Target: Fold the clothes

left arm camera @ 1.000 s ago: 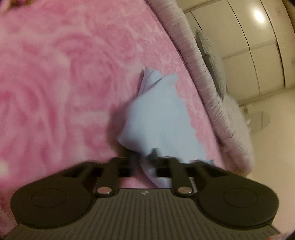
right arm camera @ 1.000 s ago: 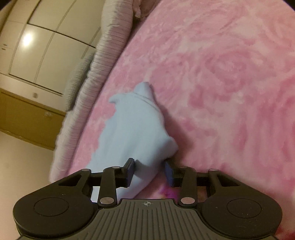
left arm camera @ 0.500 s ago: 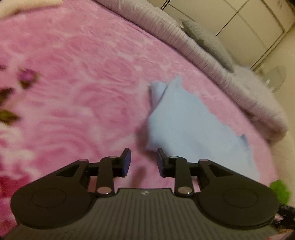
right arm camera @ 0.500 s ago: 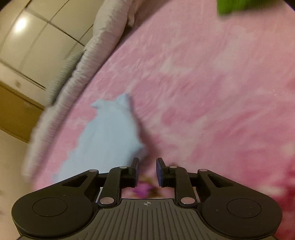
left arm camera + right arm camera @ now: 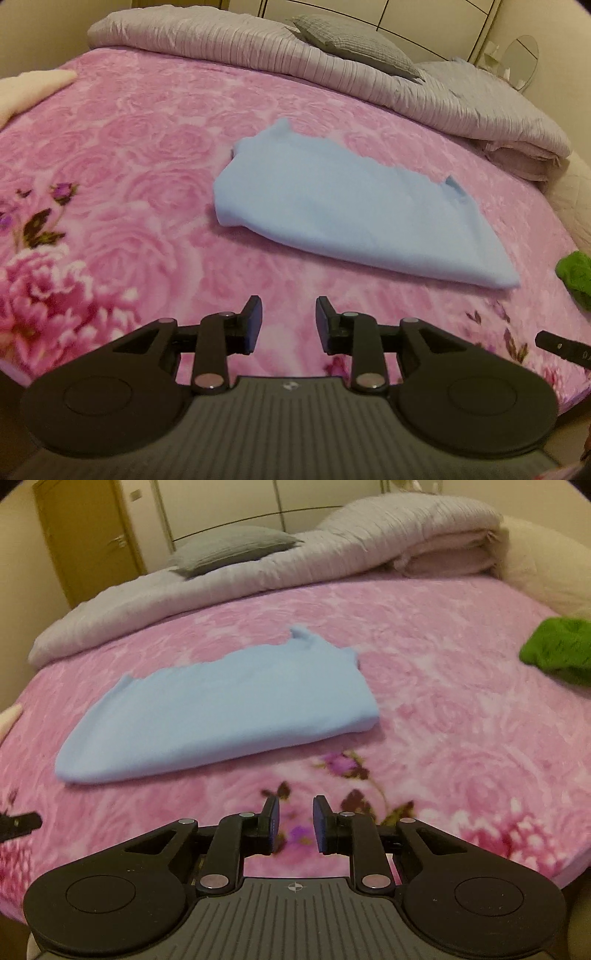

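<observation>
Blue cloth, a soft pale-blue garment (image 5: 354, 210) folded into a long band, now lies flat on the pink rose-patterned blanket (image 5: 122, 155), in front of both your grippers. A second ago each claw was pinching an end of it. Your left gripper (image 5: 289, 319) has just been opening and has let go, jaws apart with nothing between them. Your right gripper (image 5: 294, 823) has also released, jaws narrowly apart and empty. This fold looks finished; a crumpled green garment (image 5: 557, 650) waits nearby.

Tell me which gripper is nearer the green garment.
Right. The right gripper has the green garment on its right; the left gripper sits farther off, with the right gripper's tip between it and the garment.
</observation>
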